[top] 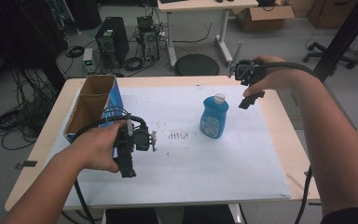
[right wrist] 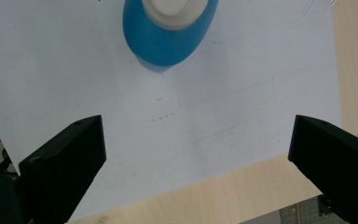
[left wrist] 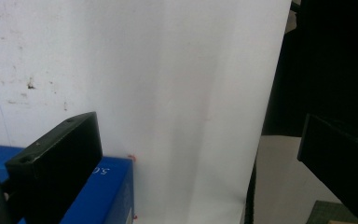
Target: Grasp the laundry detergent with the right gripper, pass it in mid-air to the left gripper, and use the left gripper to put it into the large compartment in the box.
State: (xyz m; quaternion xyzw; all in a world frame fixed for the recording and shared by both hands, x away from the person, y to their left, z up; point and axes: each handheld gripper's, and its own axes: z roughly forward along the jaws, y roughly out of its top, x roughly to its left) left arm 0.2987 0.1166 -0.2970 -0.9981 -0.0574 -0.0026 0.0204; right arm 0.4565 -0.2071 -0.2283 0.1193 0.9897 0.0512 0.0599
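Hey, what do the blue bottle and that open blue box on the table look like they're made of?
The blue bottle looks like smooth, slightly glossy plastic: even blue body, printed label, white cap that seems plastic too. The open box looks like cardboard: plain brown matte inside, blue printed outside with a faint sheen. Both are judged by look alone.

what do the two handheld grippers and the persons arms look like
Both the left gripper and the right gripper are black, with flat, blocky rectangular jaws showing small screw holes. A thick black cable trails from each along the forearm. The forearms are bare, with a dark sleeve edge at the right arm.
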